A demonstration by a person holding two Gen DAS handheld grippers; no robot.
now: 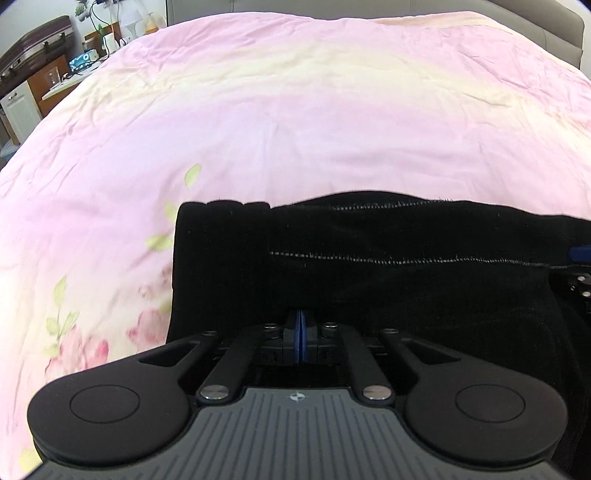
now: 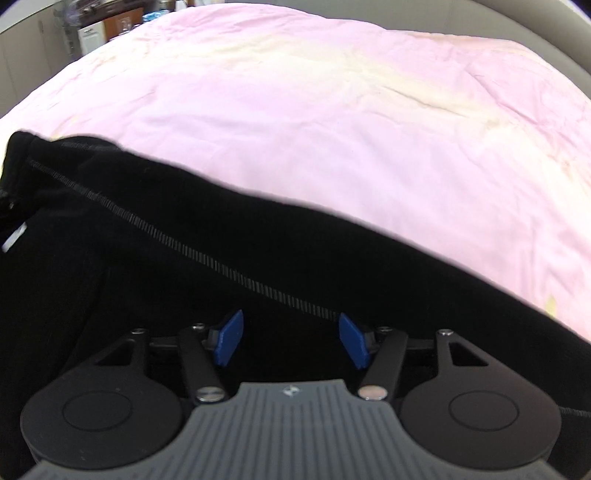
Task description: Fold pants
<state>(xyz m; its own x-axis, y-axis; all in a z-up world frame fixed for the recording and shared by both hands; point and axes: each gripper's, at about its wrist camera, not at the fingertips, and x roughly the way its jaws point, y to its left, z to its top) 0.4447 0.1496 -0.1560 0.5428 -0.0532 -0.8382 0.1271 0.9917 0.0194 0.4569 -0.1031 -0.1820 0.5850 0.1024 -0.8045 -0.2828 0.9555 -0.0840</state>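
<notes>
Black pants [image 1: 388, 280] with a pale stitched seam lie spread across the pink bed cover [image 1: 295, 110]. My left gripper [image 1: 301, 325] is shut, its blue pads pressed together and their tips buried in a fold of the black cloth. In the right wrist view the pants [image 2: 184, 229] fill the lower half, seam running diagonally. My right gripper [image 2: 291, 336] hangs just over them, open, its blue pads [image 2: 229, 336] well apart; no cloth shows pinched between them. A bit of the right gripper's blue pad [image 1: 580, 254] shows at the left view's right edge.
The bed cover [image 2: 332, 110] stretches far beyond the pants, with a flower print [image 1: 81, 343] near the left. A nightstand with a lamp and bottles [image 1: 122, 26] and a dark suitcase [image 1: 33, 48] stand past the bed's far left corner.
</notes>
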